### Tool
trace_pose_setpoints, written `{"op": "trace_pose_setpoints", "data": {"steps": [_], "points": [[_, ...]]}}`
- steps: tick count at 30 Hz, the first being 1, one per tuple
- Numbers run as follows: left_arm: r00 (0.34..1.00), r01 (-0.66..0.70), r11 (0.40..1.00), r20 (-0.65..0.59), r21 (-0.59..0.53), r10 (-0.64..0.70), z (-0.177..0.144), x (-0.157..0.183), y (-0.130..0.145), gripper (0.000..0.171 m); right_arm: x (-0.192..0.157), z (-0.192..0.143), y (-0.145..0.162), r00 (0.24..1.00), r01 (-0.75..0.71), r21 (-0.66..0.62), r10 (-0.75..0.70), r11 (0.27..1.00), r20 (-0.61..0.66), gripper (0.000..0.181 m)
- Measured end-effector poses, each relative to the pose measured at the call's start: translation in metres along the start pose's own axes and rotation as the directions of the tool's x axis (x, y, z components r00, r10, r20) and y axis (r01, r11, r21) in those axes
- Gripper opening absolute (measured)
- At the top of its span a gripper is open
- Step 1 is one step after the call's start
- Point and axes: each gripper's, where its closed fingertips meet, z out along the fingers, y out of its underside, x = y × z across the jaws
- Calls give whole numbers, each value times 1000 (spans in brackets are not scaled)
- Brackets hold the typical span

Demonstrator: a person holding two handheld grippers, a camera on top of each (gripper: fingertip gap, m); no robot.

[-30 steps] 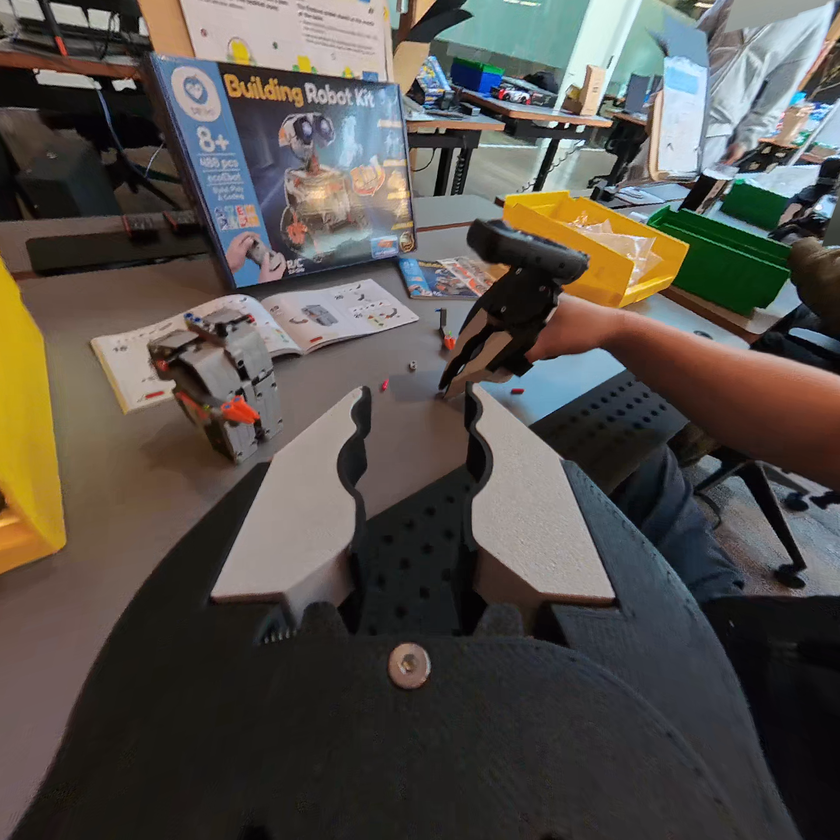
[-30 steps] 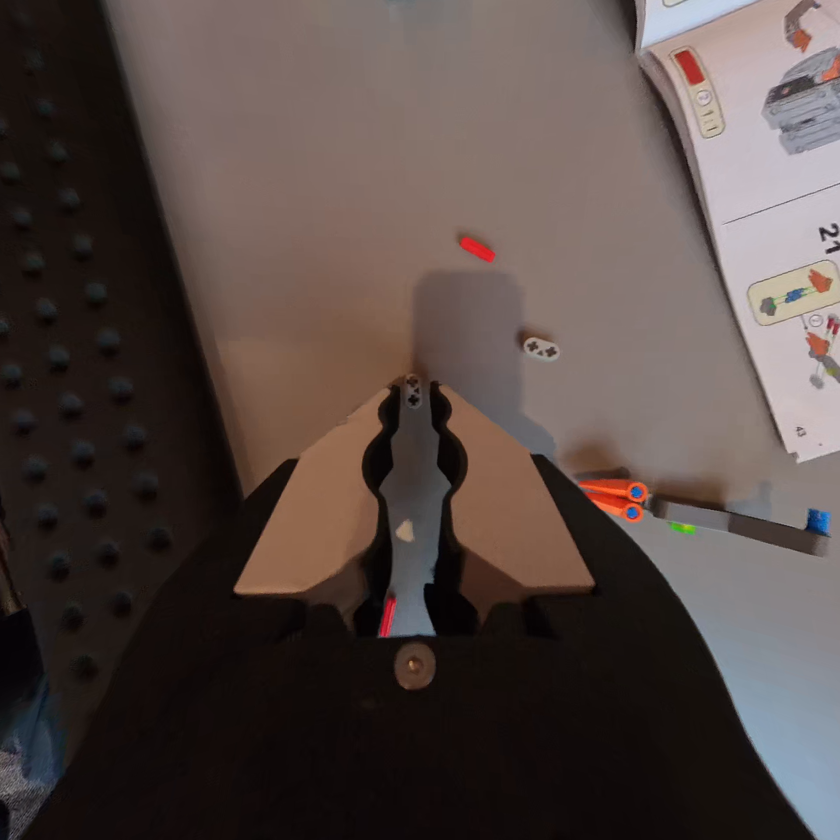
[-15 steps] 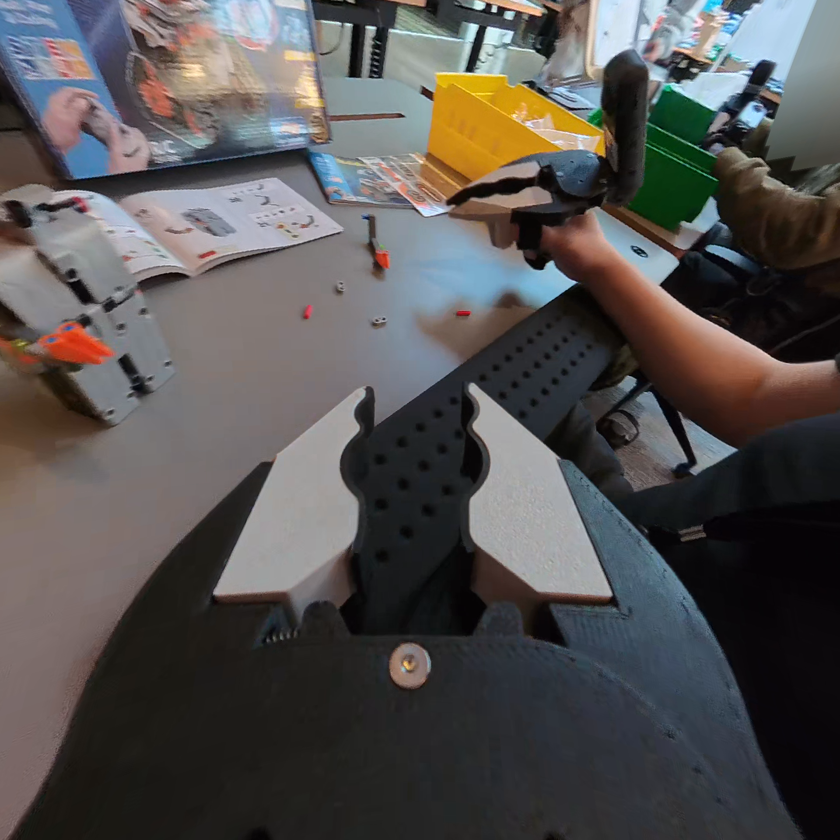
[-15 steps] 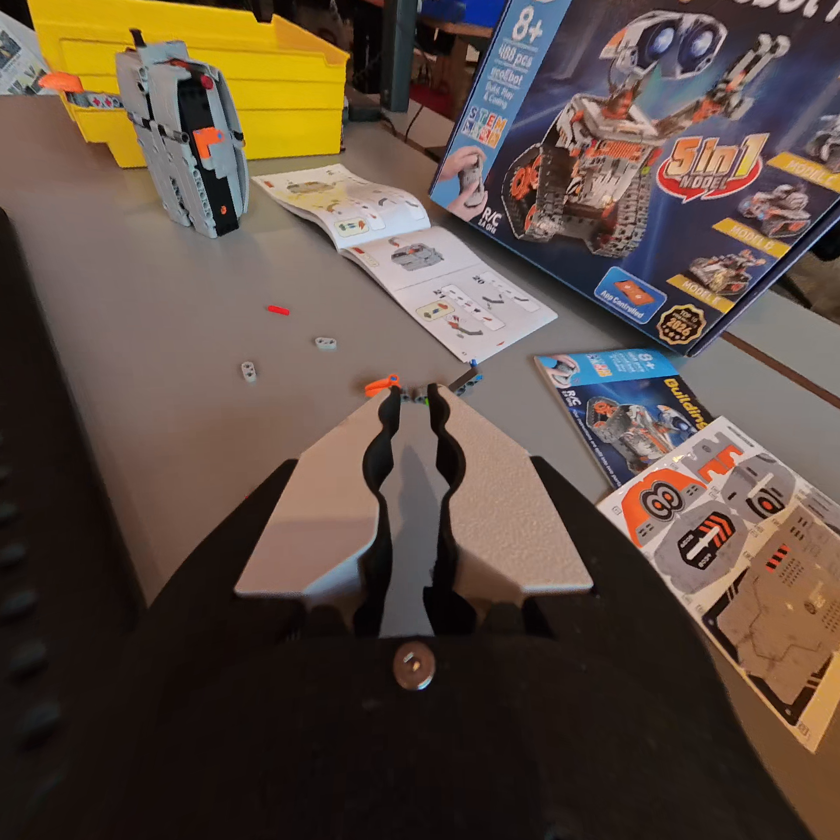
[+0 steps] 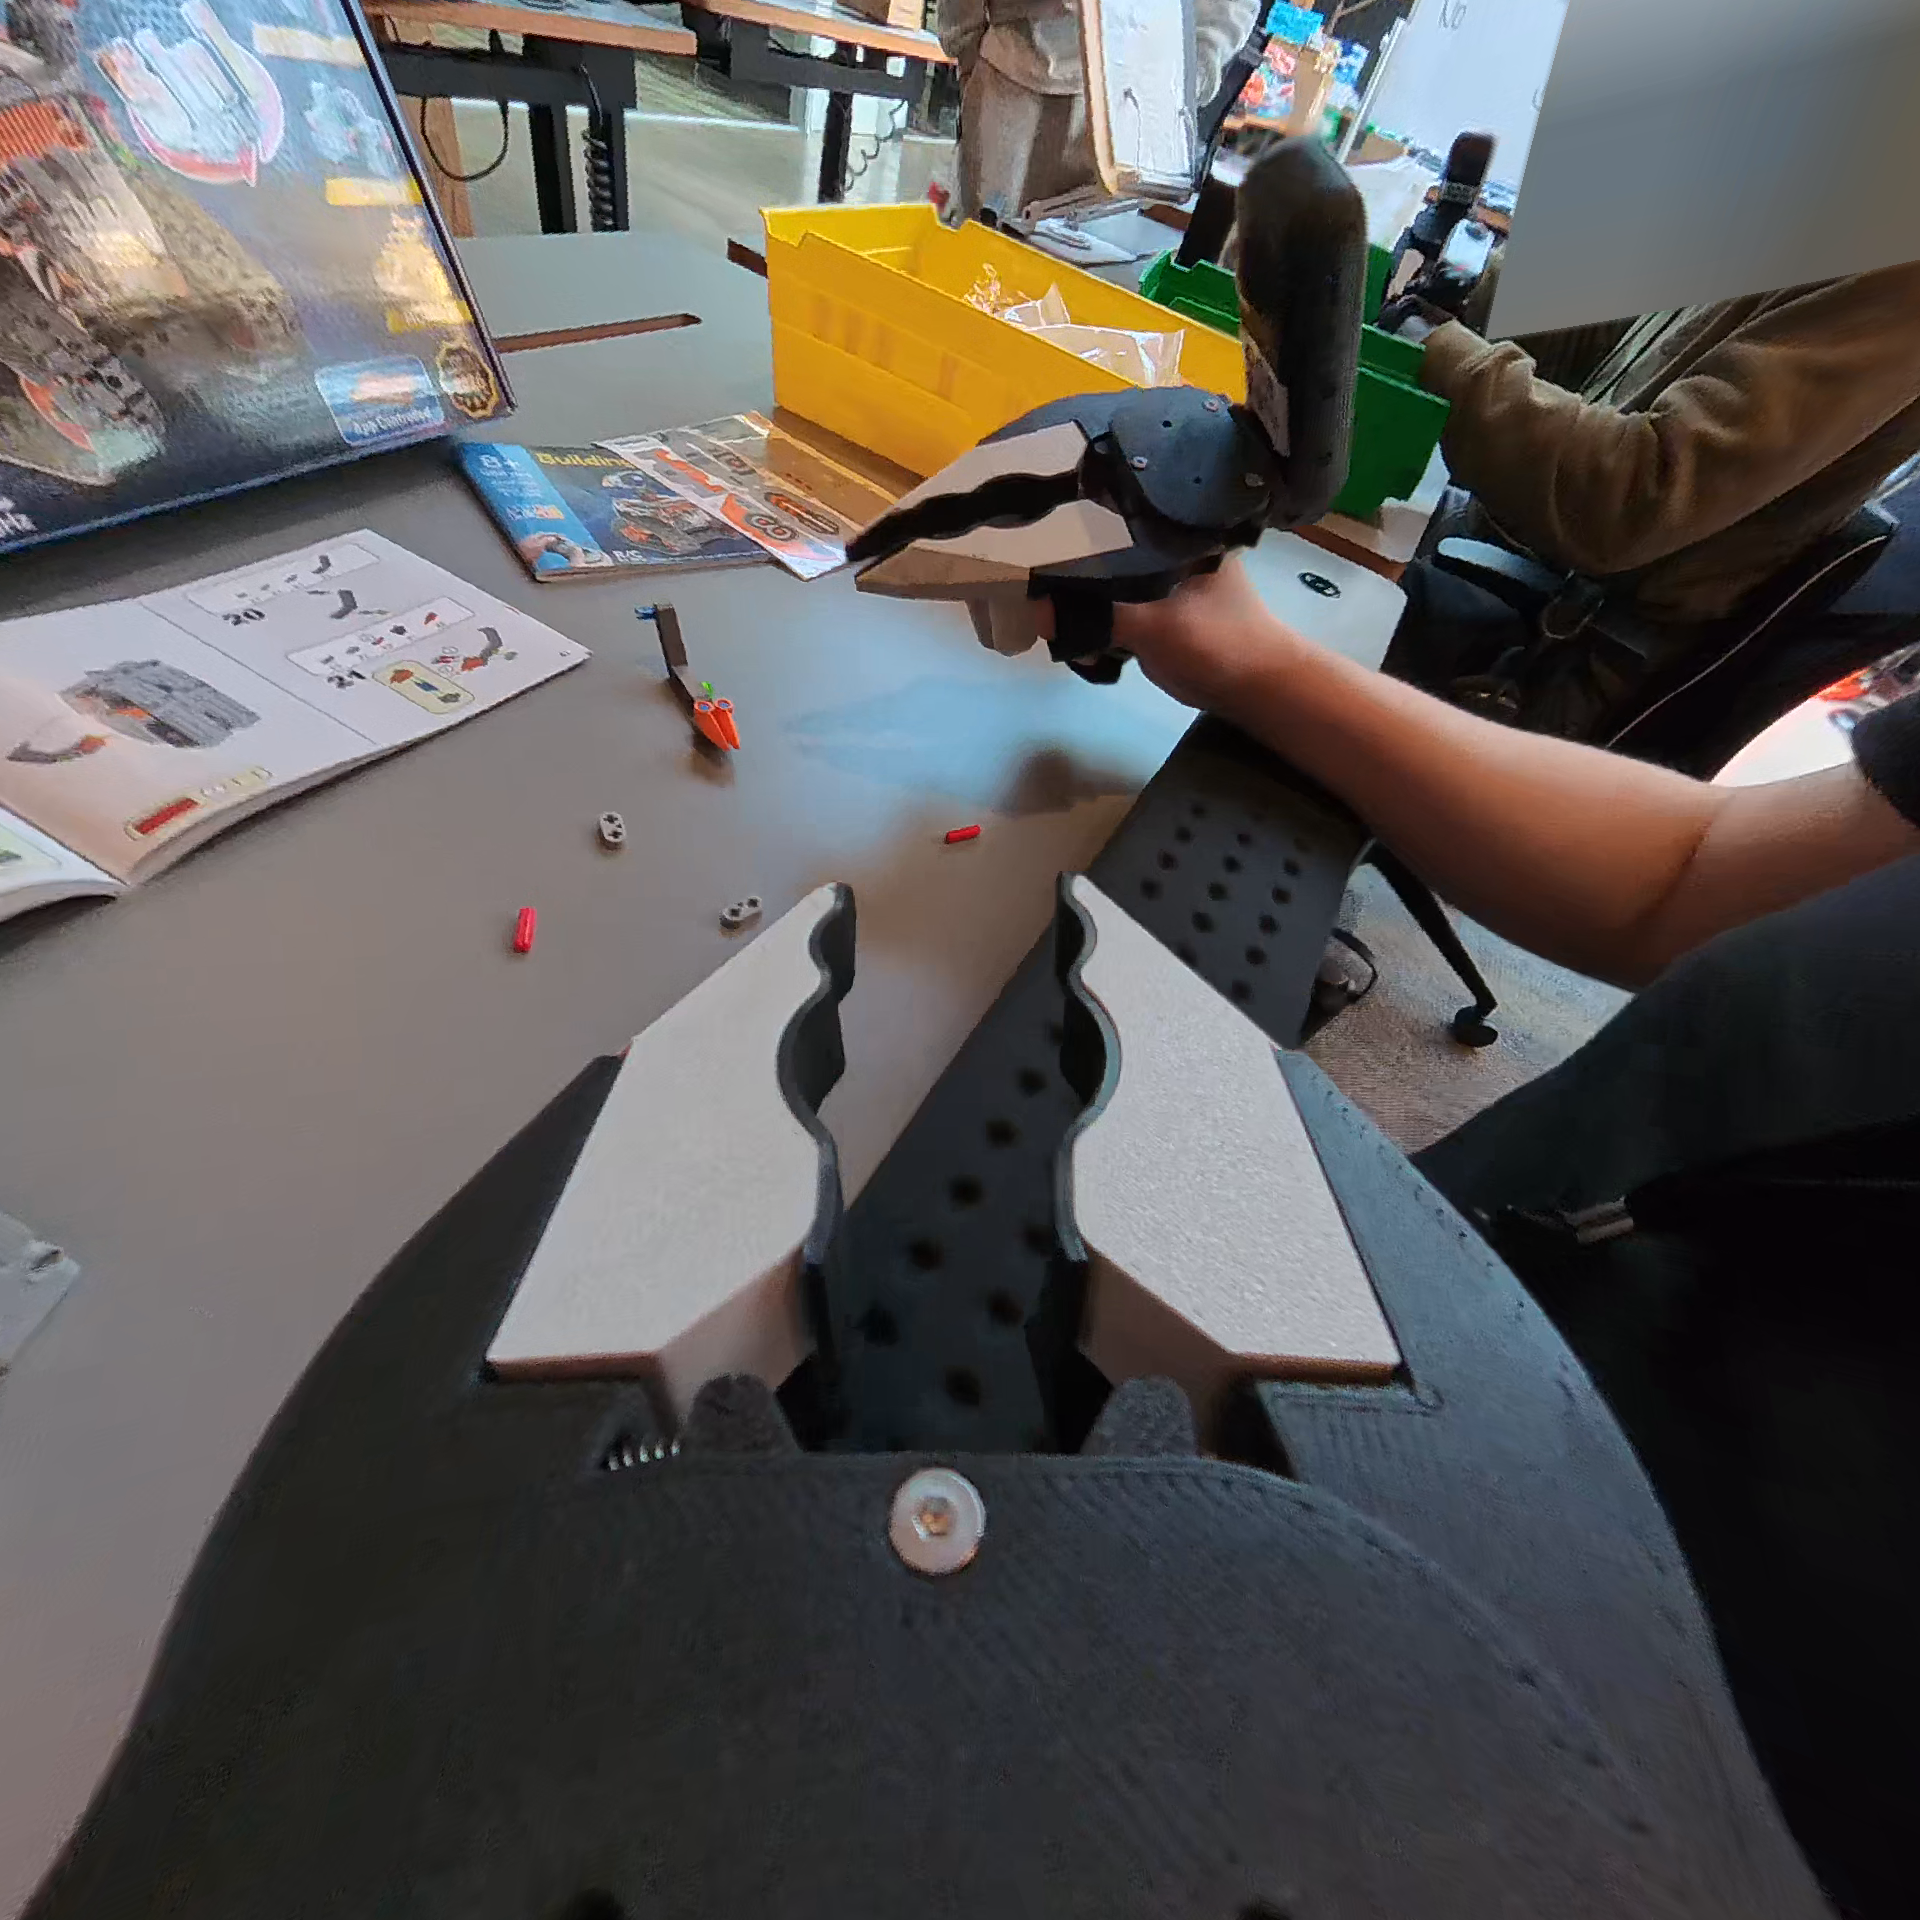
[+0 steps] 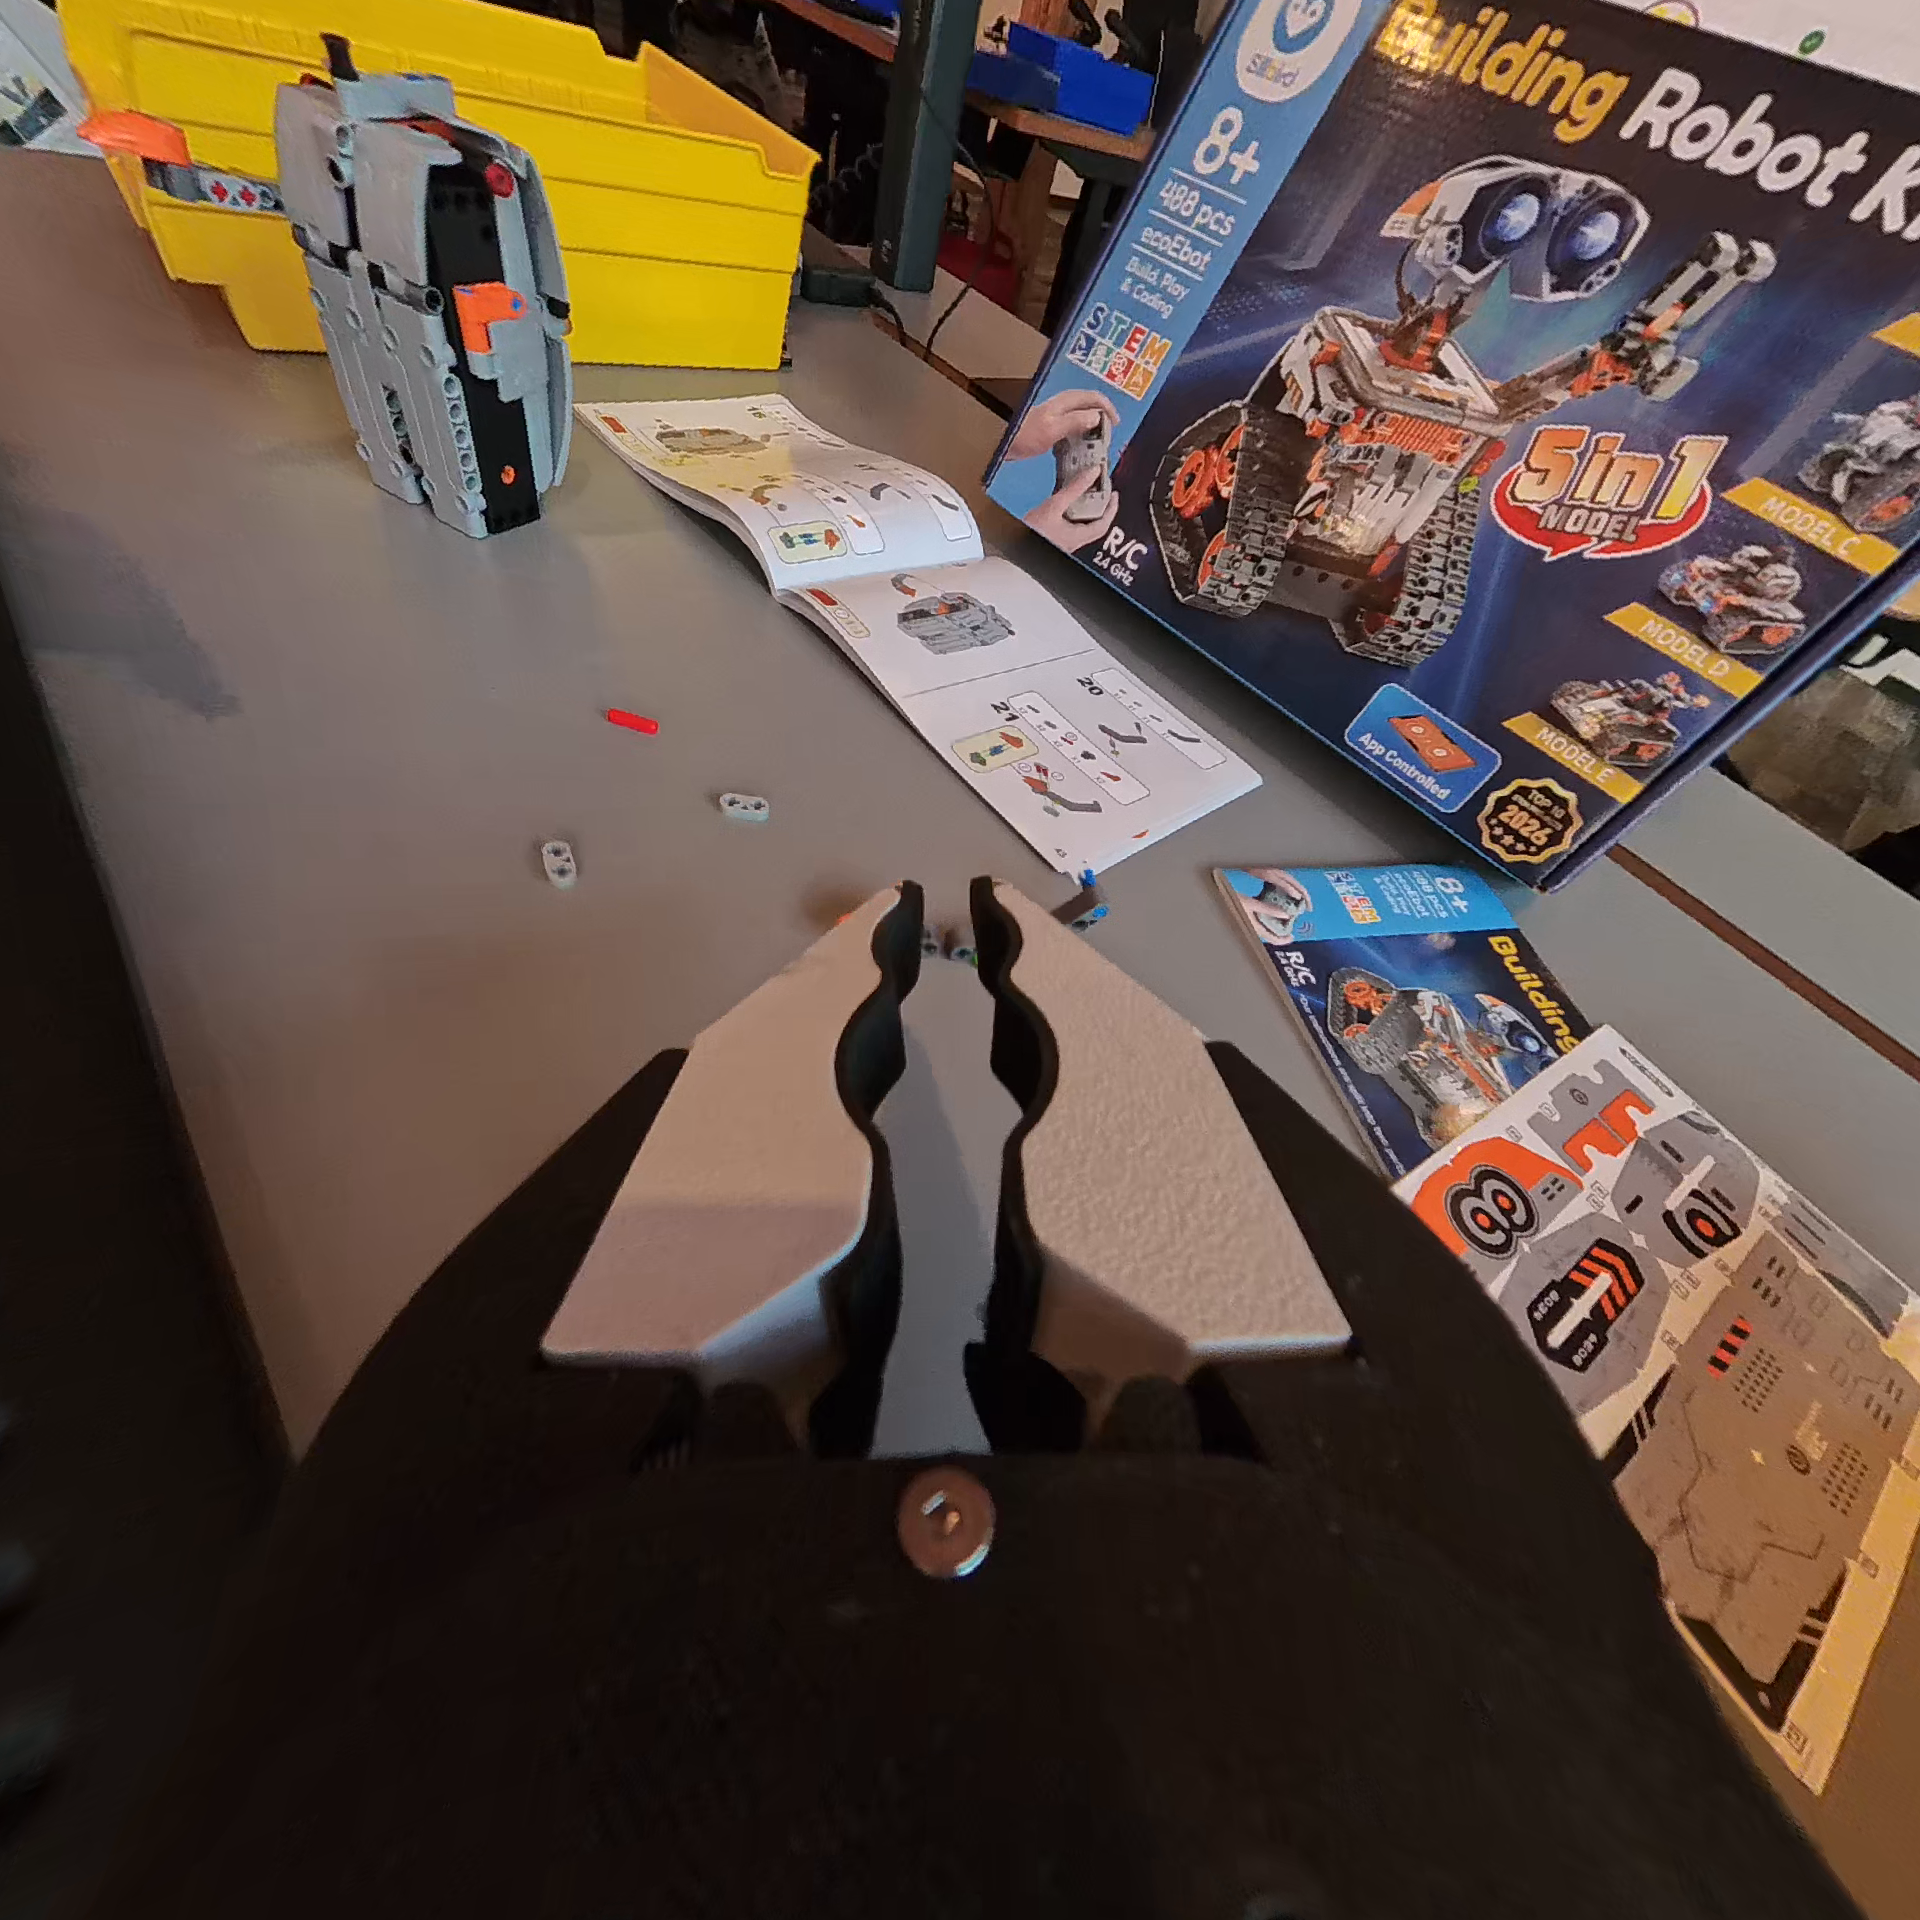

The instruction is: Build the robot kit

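My left gripper (image 5: 951, 904) is open and empty, low over the near edge of the grey table (image 5: 312, 1091). My right gripper (image 6: 945, 899) is held in the air above the table and also shows in the left wrist view (image 5: 868, 561). Its jaws stand a narrow gap apart with nothing between them. Just beyond its tips lies a dark grey beam with orange pins (image 5: 691, 686). Two small grey link pieces (image 6: 744, 805) (image 6: 559, 862) and a red pin (image 6: 631, 720) lie loose on the table. A grey, half-built model (image 6: 436, 312) stands upright at the far left.
An open instruction booklet (image 6: 935, 644), the kit box (image 6: 1455, 416), a leaflet (image 6: 1392, 997) and a sticker sheet (image 6: 1683, 1351) lie on the table. A yellow bin (image 6: 644, 239) stands behind the model; another yellow bin (image 5: 935, 332) and a green bin (image 5: 1392, 416) stand at the right. A black perforated seat (image 5: 1226, 894) is at the table edge. From either gripper's tips it is about 15 cm to the red pin (image 6: 631, 720). Look for it in the left wrist view (image 5: 516, 935) too.
My right gripper rose from the table, where its tips stood around a small grey link, and tilted up to face forward; the link stayed on the table. My left gripper swung right.
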Motion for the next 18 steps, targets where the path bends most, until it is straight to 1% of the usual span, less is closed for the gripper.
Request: {"op": "trace_pose_setpoints", "data": {"steps": [4,8,11,14,16,18], "points": [[998,-45,999,52,-23,46,11,-17,-12,37,-9,4,-4,999,28,15,-28,999,15,9],[999,-35,999,39,-9,36,27,-32,-24,39,-9,6,-3,1000,19,4,-19,1000,-13,8],[997,-67,997,42,-35,69,40,-46,-26,39,-12,4,-4,999,29,11,-29,1000,-30,8],[981,-159,979,92,-129,172,53,-67,-22,40,-17,6,0,999,33,-3,-33,999,4,7],[948,-238,949,163,-209,274,61,-88,-17,52,-17,9,12,999,30,-64,-29,997,22,6],[944,-250,920,135,-303,302,68,-93,2,52,-16,7,14,1000,-1,-75,3,997,25,6]]}}
